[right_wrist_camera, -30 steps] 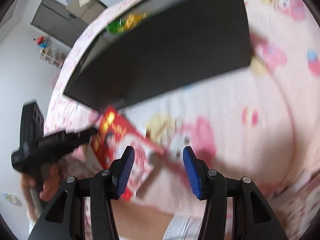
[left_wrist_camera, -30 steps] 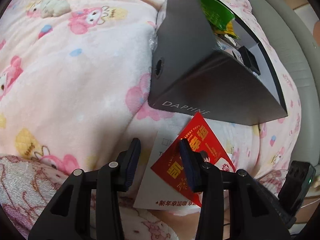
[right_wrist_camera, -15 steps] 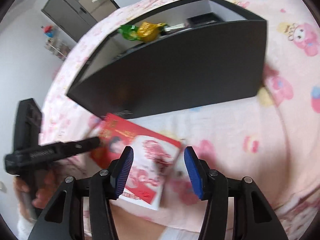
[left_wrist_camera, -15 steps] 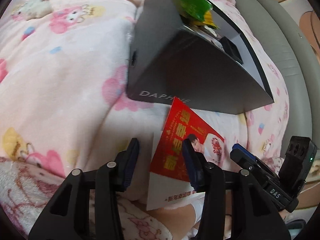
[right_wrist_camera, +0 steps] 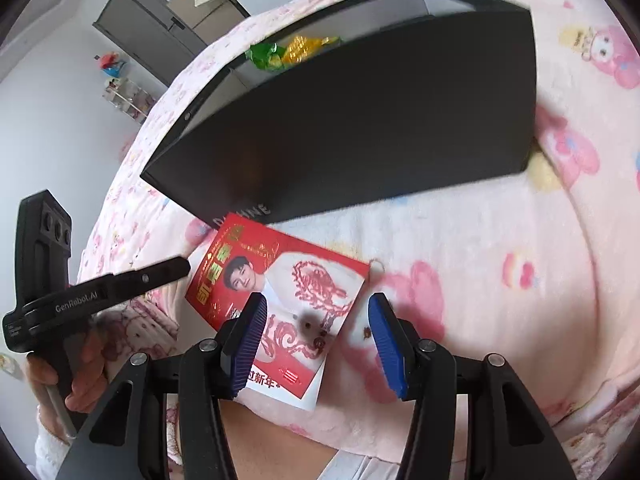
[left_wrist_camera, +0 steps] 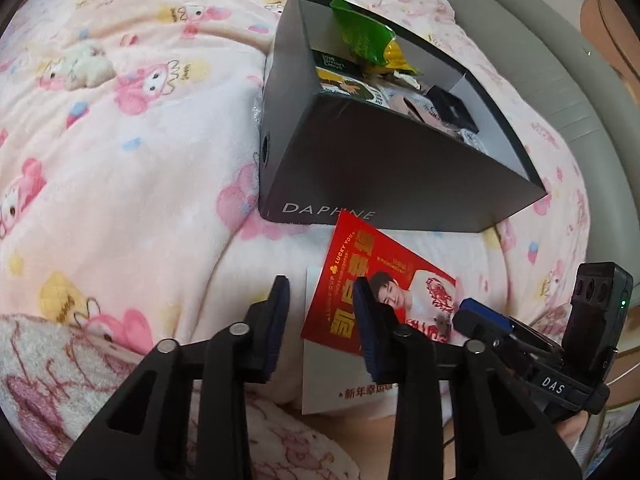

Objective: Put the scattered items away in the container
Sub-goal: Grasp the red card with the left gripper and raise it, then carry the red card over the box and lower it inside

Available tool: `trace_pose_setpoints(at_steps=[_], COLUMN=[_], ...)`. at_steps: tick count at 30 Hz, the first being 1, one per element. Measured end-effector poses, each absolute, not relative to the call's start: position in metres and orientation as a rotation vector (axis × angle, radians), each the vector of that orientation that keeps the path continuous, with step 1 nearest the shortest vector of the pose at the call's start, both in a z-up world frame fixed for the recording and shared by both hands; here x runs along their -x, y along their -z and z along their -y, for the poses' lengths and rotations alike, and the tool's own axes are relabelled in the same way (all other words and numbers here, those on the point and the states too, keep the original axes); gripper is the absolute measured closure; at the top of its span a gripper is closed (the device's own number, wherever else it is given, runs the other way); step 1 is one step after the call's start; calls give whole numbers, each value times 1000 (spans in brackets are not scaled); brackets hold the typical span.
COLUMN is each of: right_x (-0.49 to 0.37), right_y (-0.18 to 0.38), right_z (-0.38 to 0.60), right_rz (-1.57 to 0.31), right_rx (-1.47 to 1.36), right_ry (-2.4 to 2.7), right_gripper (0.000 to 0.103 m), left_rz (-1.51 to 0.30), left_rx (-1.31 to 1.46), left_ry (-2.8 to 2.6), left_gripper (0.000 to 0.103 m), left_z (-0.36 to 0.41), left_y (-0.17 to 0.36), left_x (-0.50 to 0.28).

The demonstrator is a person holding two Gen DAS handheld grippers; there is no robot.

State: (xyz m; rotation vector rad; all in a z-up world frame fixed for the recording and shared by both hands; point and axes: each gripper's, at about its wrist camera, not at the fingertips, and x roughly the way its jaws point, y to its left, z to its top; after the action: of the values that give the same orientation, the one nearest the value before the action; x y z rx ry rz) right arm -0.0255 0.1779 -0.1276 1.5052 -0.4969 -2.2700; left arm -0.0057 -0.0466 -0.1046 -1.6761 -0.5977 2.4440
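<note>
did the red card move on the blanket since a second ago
Cannot tell. The red card lies with its corner at the DAPHNE lettering of the black box in both pictures; any shift seems to be the camera's.

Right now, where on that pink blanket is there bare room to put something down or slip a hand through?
The widest bare stretch of blanket lies beside the short end of the black box, away from the grey couch. Another patch lies past the red card's far edge. It is crowded in front of the box, where the card and both grippers meet, and inside the box, full of packets.

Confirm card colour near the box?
Red and white card with gold lettering; clearest in the right wrist view.
</note>
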Motion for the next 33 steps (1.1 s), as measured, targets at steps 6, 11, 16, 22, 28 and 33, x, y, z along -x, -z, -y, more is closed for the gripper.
trace_pose_setpoints(at_steps=[6, 11, 16, 22, 28, 33], right_x=[22, 21, 28, 36, 38, 48], right_y=[133, 131, 137, 147, 130, 100], right_z=[-172, -169, -169, -167, -171, -164], right_rz=[528, 518, 517, 565, 568, 399], right_rx=[-1495, -1490, -1522, -1538, -1411, -1285], right_ry=[2195, 2204, 2219, 2167, 2238, 2372], right_gripper=[54, 54, 54, 54, 55, 55], left_rz=[516, 461, 454, 600, 458, 313], left_rx=[1802, 1835, 1873, 1883, 1680, 1512], left_ry=[-2360, -2296, -2354, -2220, -2316, -2462], left_gripper=[79, 79, 79, 79, 77, 77], left_z=[40, 33, 45, 51, 30, 14], left_y=[113, 105, 102, 122, 96, 73], left_x=[-1, -16, -4, 16, 28, 43])
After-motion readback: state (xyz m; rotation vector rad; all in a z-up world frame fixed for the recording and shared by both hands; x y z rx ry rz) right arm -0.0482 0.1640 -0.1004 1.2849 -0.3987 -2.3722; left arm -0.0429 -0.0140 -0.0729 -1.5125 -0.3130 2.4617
